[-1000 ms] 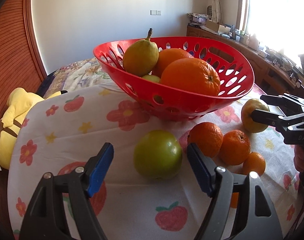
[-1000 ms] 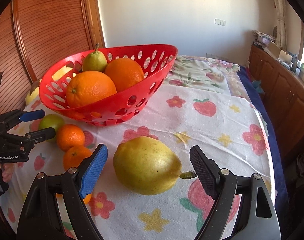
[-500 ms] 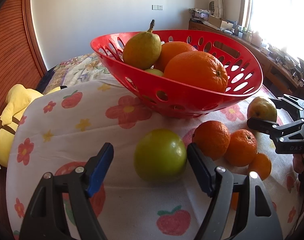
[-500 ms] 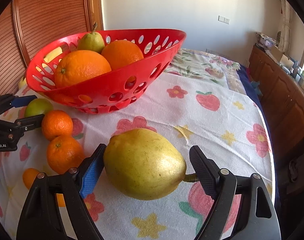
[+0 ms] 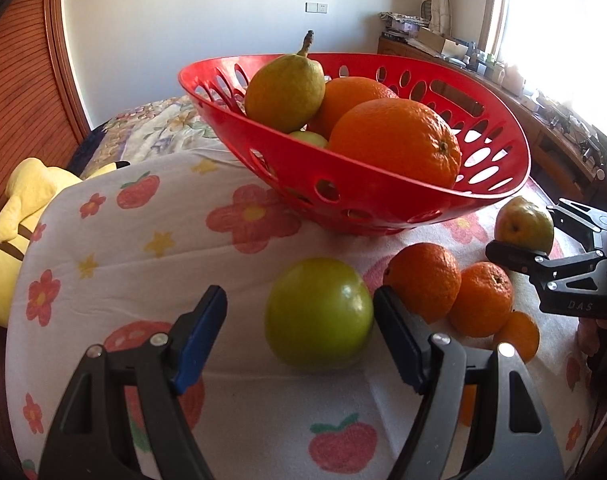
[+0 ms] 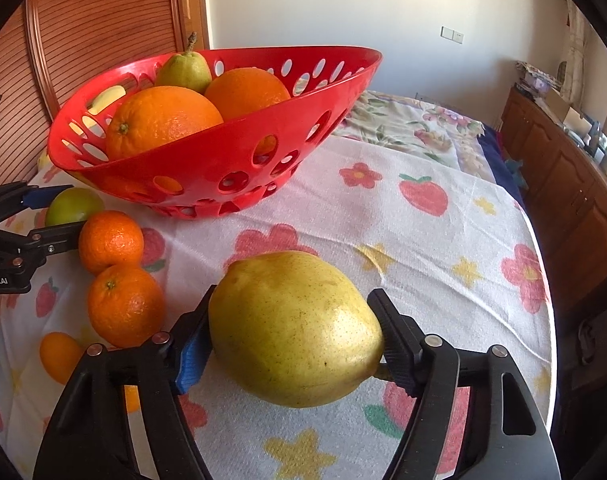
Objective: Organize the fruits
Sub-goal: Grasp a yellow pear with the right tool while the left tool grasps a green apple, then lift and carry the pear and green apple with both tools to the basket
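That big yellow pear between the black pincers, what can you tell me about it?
The yellow pear is large, with smooth yellow-green skin, fine brown speckles and a glossy highlight. It lies on its side on the flowered tablecloth, its short stem toward the right finger. The right gripper straddles it, jaws closing, and both pads look pressed against its flanks. It sits apart from the mandarins and in front of the red basket. The left wrist view shows it small, between those fingers.

Green apple (image 5: 318, 314) sits between left gripper's (image 5: 299, 332) jaws, seemingly ungripped.
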A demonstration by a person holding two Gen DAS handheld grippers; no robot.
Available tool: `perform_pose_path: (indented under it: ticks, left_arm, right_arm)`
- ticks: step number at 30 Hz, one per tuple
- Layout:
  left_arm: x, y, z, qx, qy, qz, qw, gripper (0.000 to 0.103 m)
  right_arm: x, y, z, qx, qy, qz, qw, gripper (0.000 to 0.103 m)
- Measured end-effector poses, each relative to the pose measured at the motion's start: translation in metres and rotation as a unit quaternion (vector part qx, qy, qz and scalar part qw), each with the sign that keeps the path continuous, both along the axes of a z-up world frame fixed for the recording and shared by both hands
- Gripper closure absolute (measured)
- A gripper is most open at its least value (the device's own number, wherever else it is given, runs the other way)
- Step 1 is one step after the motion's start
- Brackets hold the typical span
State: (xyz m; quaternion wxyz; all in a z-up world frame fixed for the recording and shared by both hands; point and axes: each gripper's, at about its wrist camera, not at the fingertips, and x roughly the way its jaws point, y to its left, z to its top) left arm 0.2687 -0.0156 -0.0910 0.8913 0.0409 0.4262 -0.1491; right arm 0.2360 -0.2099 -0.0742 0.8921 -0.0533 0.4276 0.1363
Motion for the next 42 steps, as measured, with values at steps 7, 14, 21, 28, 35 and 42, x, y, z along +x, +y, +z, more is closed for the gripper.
perform_pose_path:
  ticks: [7, 14, 21, 28, 35, 42]
  left_arm:
    - [0.000, 0.002, -0.004, -0.016, 0.009, -0.017, 0.9997, 0.047]
    - [-0.007, -0.003, -0.003, -0.013, 0.005, -0.027, 0.9995, 0.054]
    - [-0.014, 0.001, -0.002, -0.021, 0.007, -0.022, 0.9995, 0.054]
    - [-0.031, 0.003, 0.006, -0.020, -0.001, -0.021, 0.9996, 0.054]
    - [-0.055, 0.003, 0.028, -0.020, -0.022, -0.021, 0.9993, 0.054]
    - [-0.081, 0.002, 0.052, -0.023, -0.044, -0.022, 0.9985, 0.054]
  right_arm:
    - [-0.002, 0.000, 0.001, 0.003, 0.002, 0.000, 1.000, 0.030]
    - [-0.005, 0.000, 0.002, 0.003, 0.001, 0.001, 1.000, 0.030]
    - [-0.011, 0.000, 0.003, 0.005, 0.001, 0.001, 1.000, 0.030]
    - [-0.020, 0.000, 0.003, 0.011, 0.002, 0.001, 1.000, 0.030]
    - [-0.044, 0.000, 0.017, 0.021, -0.012, 0.004, 1.000, 0.030]
    - [-0.070, 0.003, 0.038, 0.026, -0.032, 0.008, 0.999, 0.030]
